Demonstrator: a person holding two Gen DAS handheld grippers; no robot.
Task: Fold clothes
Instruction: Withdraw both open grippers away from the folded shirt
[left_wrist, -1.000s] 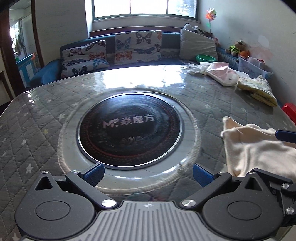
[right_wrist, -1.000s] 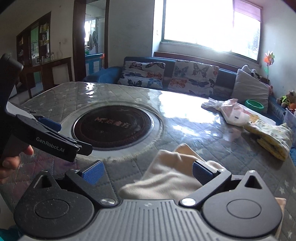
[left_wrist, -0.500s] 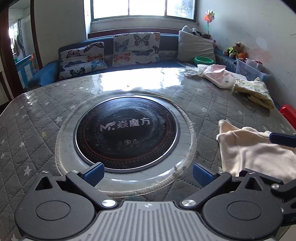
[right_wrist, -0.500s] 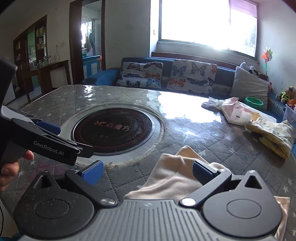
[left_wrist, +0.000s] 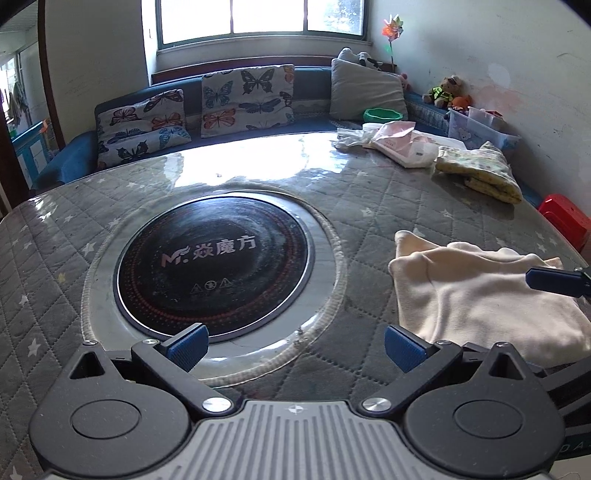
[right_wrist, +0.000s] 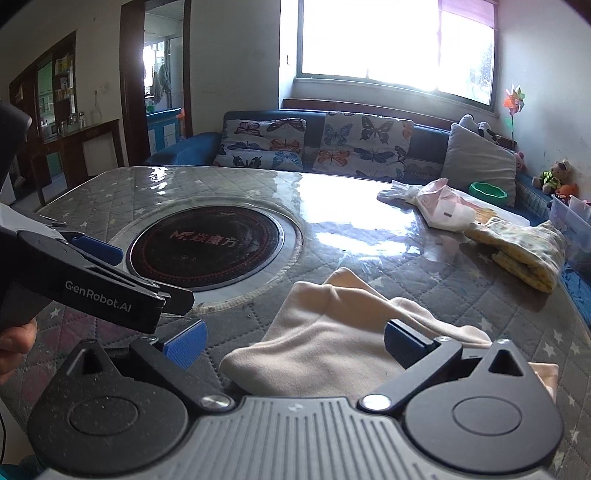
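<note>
A folded cream garment lies on the quilted table at the right front; the right wrist view has the cream garment just ahead of the jaws. My left gripper is open above the table's front edge, left of the cloth, with nothing between its blue pads. Wide open too, my right gripper hovers over the near end of the cloth without touching it. One right fingertip shows over the cloth in the left wrist view. The left gripper's arm shows at the left in the right wrist view.
A round black cooktop is set in the table's middle. A folded yellow patterned cloth and a pink-and-white bundle lie at the far right. A sofa with butterfly cushions stands behind. A red stool is off the right edge.
Both grippers have drawn back and risen a little from the table, staying open. The cream garment lies where it was.
</note>
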